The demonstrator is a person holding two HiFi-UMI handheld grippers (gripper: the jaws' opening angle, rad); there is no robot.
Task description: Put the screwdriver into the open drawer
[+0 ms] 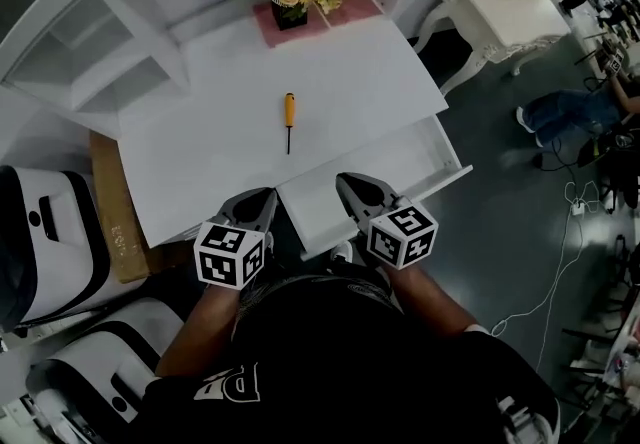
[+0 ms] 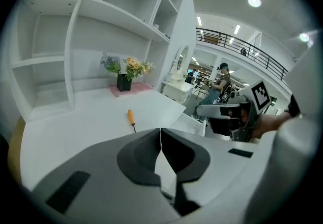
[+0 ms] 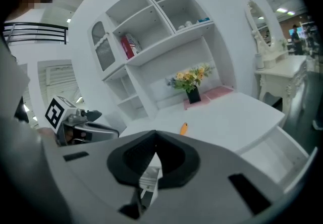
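Note:
An orange-handled screwdriver [image 1: 289, 119] lies on the white desk [image 1: 200, 122], tip toward me; it also shows in the left gripper view as the screwdriver [image 2: 131, 117] and, half hidden by the jaws, the screwdriver [image 3: 183, 128] in the right gripper view. The open drawer [image 1: 400, 167] juts from the desk's front edge on the right. My left gripper [image 1: 268, 194] hovers at the desk's near edge, shut and empty. Over the drawer's near corner, my right gripper [image 1: 343, 179] is shut too, holding nothing. Both are well short of the screwdriver.
A flower pot [image 1: 289, 10] on a pink mat [image 1: 318, 17] stands at the desk's back. White shelving [image 1: 90, 42] rises at the left. A cardboard box [image 1: 115, 207] and white machines [image 1: 50, 242] sit left of the desk. A white dressing table [image 1: 505, 17] stands at right.

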